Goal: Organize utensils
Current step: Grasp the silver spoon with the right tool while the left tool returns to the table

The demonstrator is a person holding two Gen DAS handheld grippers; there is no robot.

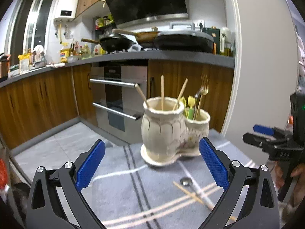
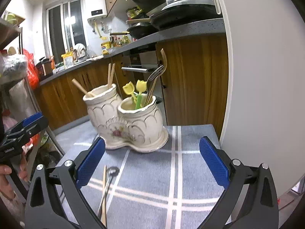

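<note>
Just ahead of the gaping right tool [image 2: 152, 162], spoon [image 2: 108, 183] and chopstick [image 2: 104, 190].

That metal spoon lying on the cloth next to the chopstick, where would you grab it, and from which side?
Grip the metal spoon by its thin handle, midway along, coming straight down from above with the right gripper, whose jaws are open. It lies flat on the cloth, so only a pinch across the handle works. The chopstick lies close alongside, perhaps touching, so place the fingers carefully.

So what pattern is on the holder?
Cream holder with gold-edged scallops and a pink floral motif; clearest in the right wrist view.
</note>
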